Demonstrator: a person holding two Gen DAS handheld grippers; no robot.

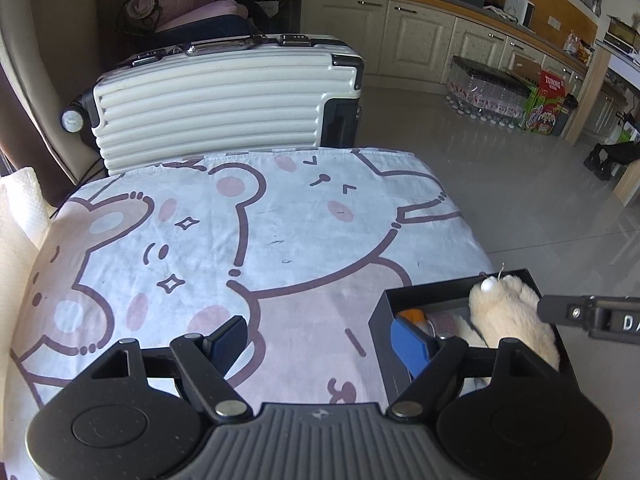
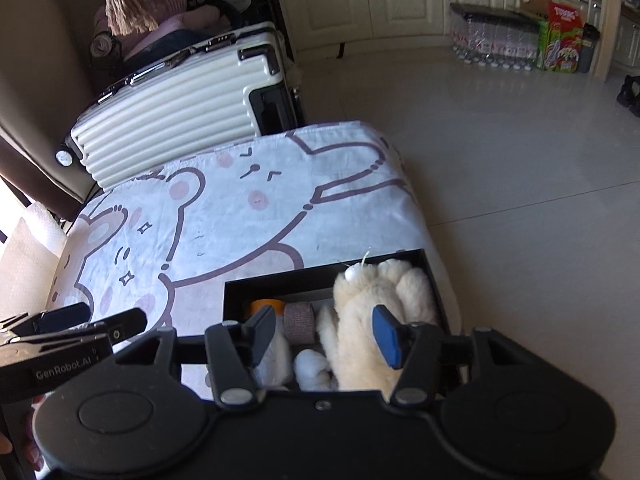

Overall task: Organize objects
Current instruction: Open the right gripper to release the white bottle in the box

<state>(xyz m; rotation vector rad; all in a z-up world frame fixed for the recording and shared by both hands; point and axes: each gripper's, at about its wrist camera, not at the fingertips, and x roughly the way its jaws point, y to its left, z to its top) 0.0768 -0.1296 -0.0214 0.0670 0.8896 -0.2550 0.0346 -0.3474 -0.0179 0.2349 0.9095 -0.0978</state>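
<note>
We have our left tongs (image 1: 322, 350) held over the tabletop (image 1: 280, 216), which is covered by a white cloth printed with cartoon bears. Their fingers stand wide apart with nothing between them but bare cloth, so they are released. One finger sits over the cloth; the other, with its blue pad (image 1: 412, 346), reaches over the near left corner of the black box (image 1: 384, 320).

That box lies to the right of our left tongs and directly under our right tongs (image 2: 326, 338), near the tabletop's right edge. Inside it, a cream plush paw (image 2: 372, 320) fills the right side, its toes toward the far wall and a small white tag at its far end. Left of the paw, in front of our right tongs' left finger, we see an orange roll (image 2: 267, 305) and beside it a pinkish-brown roll (image 2: 299, 318). Closer in, between the fingers, lies a small white plush piece (image 2: 314, 370).

Our right tongs hang above the box with their fingers apart. The blue pad (image 2: 386, 340) shows in front of the paw, but we see no pinch on the fur, and the tongs look released, empty.

Beyond the tabletop's far edge stands a white ribbed suitcase (image 1: 212, 100). To the left of our left tongs, white paper towel (image 1: 20, 208) rests at the tabletop's edge.
</note>
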